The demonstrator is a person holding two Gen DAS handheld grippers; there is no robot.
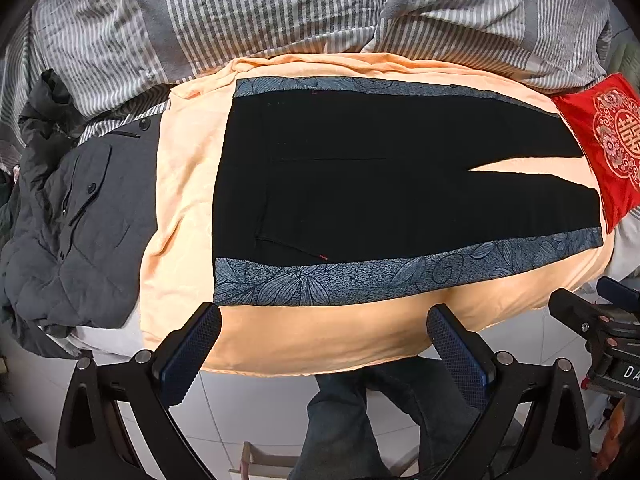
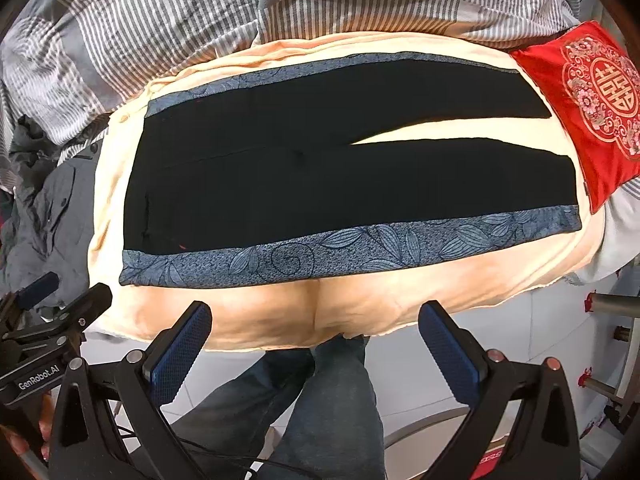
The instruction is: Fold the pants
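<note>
A grey jacket (image 1: 76,216) lies heaped at nine o'clock in the left view, just beside the peach blanket (image 1: 188,168) that covers the bed. On that blanket the pants (image 1: 360,184) are spread flat, black with a blue leaf-patterned band (image 1: 400,272) down each outer seam. The waist lies toward nine o'clock, the two legs run toward three o'clock, and a narrow wedge of blanket shows between them near the cuffs. A red cushion (image 1: 604,144) sits at three o'clock, touching or just beside the cuffs; I cannot tell which.

The left gripper (image 1: 324,332) hangs at six o'clock off the near edge of the bed, fingers spread wide and holding nothing. The right gripper (image 2: 316,330) does likewise in its own view, released and empty, well short of the cloth.

The pants look light, soft and limp, so they will likely sag and drag between two holds, not pivot as a sheet. The blanket beneath is soft too and may come up with a deep pinch. A sensible hold, I judge, is the near band: the left gripper at the waist corner, the right at the near cuff, pinching only the pants' edge, to lay the near leg over the far one.
</note>
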